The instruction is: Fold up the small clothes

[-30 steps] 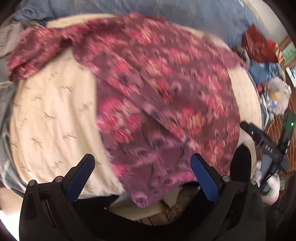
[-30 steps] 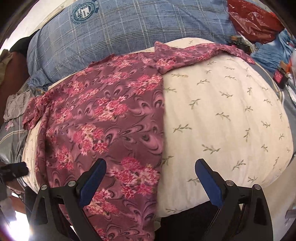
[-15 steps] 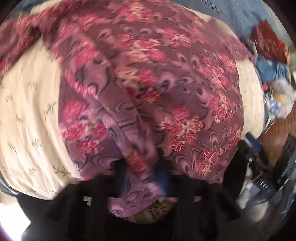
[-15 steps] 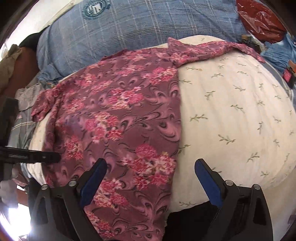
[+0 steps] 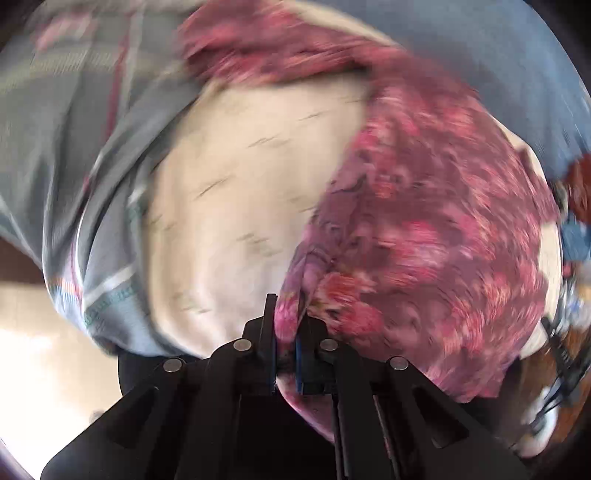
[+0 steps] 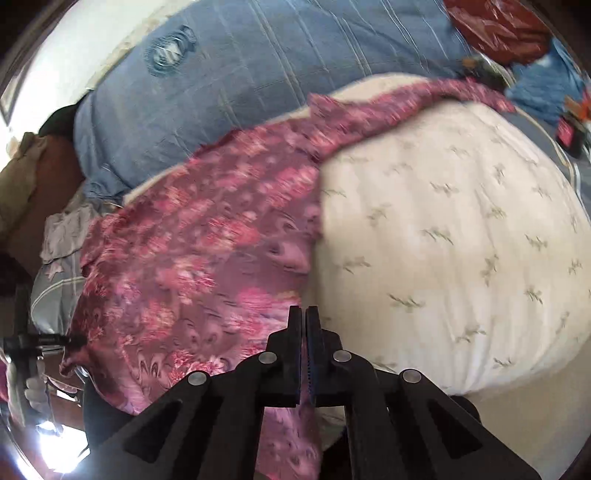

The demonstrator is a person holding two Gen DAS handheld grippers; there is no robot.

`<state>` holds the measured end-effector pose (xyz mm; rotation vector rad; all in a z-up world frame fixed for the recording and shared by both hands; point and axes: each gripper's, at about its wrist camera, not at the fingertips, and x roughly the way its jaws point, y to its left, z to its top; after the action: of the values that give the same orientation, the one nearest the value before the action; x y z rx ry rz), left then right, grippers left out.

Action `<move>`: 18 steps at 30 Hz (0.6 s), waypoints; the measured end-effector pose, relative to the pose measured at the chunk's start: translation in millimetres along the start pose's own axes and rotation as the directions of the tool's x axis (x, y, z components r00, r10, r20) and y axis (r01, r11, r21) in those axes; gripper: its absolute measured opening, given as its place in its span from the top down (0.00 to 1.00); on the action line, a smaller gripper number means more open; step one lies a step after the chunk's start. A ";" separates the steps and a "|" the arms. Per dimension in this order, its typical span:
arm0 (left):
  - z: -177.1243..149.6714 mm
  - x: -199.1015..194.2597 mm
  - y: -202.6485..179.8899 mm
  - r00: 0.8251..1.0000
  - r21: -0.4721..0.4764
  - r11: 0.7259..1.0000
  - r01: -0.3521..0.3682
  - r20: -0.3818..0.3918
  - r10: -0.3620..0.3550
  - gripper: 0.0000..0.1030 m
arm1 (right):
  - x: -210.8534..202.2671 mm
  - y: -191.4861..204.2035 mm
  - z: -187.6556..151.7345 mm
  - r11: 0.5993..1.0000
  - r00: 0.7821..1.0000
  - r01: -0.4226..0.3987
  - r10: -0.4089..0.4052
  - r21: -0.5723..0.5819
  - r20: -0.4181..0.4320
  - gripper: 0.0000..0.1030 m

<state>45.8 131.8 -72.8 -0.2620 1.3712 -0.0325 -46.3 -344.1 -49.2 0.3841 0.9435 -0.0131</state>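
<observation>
A purple and pink floral garment lies spread over a cream cushion with a leaf print. My left gripper is shut on the near hem of the garment, with a fold of cloth pinched between the jaws. My right gripper is shut at the garment's right near edge, jaws closed tight with the hem running under and between them. One sleeve trails off to the far right over the cushion. The left wrist view is blurred by motion.
A blue plaid pillow lies behind the cushion. A red bag and blue cloth sit at the far right. Grey striped fabric lies to the left of the cushion.
Both grippers were open a second ago and have closed on the garment's near hem. The left one closed first and has swung left with the cloth; the right one closed just now.
</observation>
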 end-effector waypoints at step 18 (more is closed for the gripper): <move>13.3 -7.0 -26.6 0.986 0.122 0.982 0.147 0.055 -0.155 0.48 | -12.9 6.2 35.6 0.993 0.990 -0.114 0.115 -0.014 0.078 0.97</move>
<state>60.7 109.4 -58.3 -0.2656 1.2786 -0.2293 -24.9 -351.9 -18.4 0.4260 0.8421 0.0802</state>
